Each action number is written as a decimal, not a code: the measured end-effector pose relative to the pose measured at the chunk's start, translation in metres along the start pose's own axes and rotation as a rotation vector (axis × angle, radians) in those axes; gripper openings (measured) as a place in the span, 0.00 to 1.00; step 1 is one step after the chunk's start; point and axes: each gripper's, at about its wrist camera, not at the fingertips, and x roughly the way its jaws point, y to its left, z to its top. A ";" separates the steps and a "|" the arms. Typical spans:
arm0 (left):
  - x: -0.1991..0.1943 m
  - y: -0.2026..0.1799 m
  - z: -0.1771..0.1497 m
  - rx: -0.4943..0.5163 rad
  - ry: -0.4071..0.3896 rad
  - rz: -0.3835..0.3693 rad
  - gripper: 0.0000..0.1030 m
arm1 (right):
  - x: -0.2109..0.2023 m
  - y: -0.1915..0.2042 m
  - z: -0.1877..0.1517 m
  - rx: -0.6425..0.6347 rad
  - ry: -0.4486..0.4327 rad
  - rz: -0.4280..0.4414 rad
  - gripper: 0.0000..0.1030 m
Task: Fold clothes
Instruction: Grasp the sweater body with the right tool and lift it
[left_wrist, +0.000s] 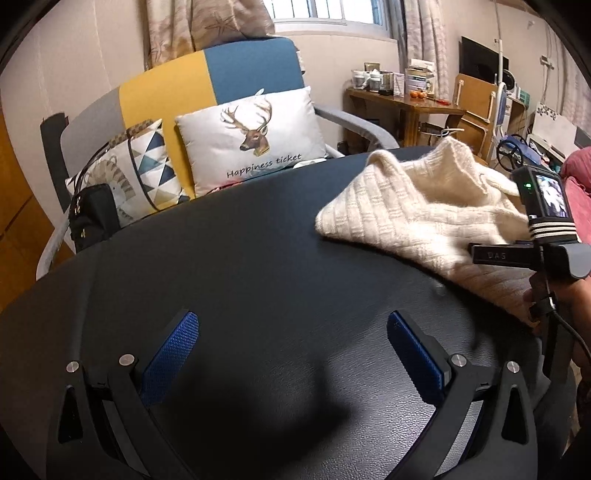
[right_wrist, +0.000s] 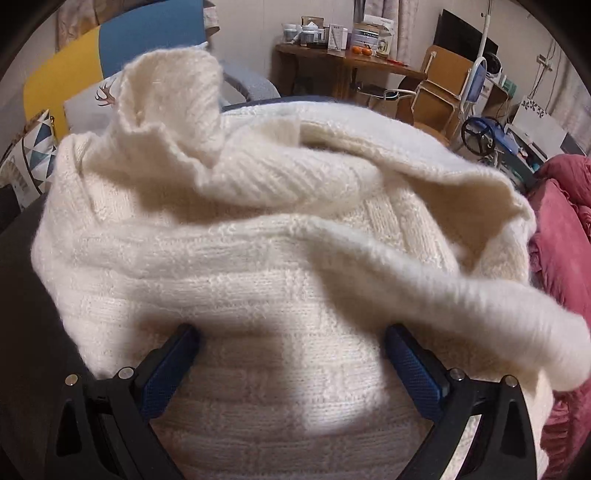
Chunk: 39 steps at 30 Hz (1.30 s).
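Cream knitted wool lay in a loose heap on the right part of the black desk (left_wrist: 258, 266); this was the sweater (left_wrist: 424, 206), and in the right wrist view it filled almost the whole picture, with one ribbed sleeve or collar part (right_wrist: 173, 110) standing up at the far side.

The right gripper (right_wrist: 293, 354) had its blue fingers (right_wrist: 170, 365) spread wide. They stood over the near part of the sweater, one at each side of a knitted fold, and they were not pinching it; whether the pads touched the wool I could not tell.

The left gripper (left_wrist: 293, 350) was also spread wide, and its blue fingers (left_wrist: 413, 354) held nothing. It hung over the bare black surface, to the left of the sweater and apart from it.

Beyond the far edge of the desk stood a sofa (left_wrist: 207, 77) in yellow and blue with a deer cushion (left_wrist: 251, 140). A red blanket (right_wrist: 561, 236) lay just beside the right edge of the sweater. Farther behind was a wooden table (left_wrist: 402, 103) with jars.
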 end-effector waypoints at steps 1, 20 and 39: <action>0.002 0.001 -0.001 -0.009 0.003 0.001 1.00 | 0.003 0.000 -0.001 -0.002 0.002 0.002 1.00; 0.019 0.027 -0.040 -0.048 0.087 0.065 1.00 | -0.011 0.027 -0.012 -0.055 -0.071 0.122 0.29; 0.001 0.101 -0.025 -0.137 0.004 0.228 1.00 | -0.035 0.140 -0.046 -0.112 -0.057 0.403 0.23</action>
